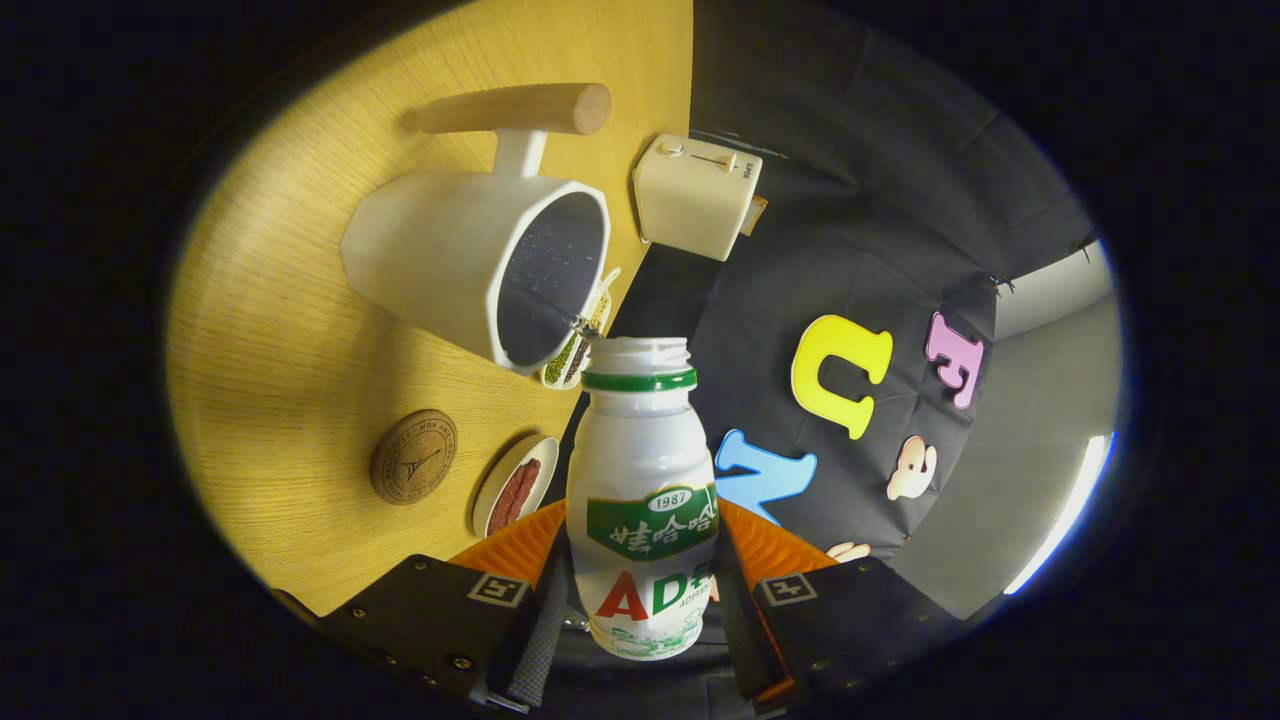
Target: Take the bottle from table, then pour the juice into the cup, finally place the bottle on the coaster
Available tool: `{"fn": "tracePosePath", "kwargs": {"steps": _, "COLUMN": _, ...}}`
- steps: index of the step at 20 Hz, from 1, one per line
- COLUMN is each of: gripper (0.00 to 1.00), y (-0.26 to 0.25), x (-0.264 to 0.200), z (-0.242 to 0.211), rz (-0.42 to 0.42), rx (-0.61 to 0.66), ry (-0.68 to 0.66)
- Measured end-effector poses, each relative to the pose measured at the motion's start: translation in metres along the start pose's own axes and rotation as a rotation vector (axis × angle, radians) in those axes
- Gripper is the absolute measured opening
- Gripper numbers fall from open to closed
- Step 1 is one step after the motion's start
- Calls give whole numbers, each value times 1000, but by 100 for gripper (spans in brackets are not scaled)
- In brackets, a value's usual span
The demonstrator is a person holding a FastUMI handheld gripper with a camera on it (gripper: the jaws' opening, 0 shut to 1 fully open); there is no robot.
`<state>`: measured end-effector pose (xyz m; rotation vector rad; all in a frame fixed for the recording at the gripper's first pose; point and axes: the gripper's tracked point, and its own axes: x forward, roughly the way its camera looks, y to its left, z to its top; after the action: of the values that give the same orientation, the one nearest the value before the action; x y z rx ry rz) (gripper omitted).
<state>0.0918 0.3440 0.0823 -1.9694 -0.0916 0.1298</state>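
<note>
Clamping the bottle [643, 500] from both sides, the gripper [640, 600] has its two dark fingers [540, 625] pressed against the lower body, parted only by the bottle's width. The bottle is white plastic with a green neck ring, an uncapped threaded mouth and a green and red label. Its mouth sits just beside the rim of the cup [480, 260], a white faceted mug with a dark inside and a wooden handle, standing on the wooden table [290, 380]. A round cork coaster [414, 456] lies near the fingers, apart from the cup. A small dish [516, 484] of reddish food lies beside it. Beyond the cup stands a cream toaster [697, 194].
</note>
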Motion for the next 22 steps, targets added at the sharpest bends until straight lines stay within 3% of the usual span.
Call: {"fn": "tracePosePath", "kwargs": {"steps": 22, "gripper": 69, "y": 1, "x": -3, "z": 1, "rz": 22, "rx": -84, "ry": 3}}
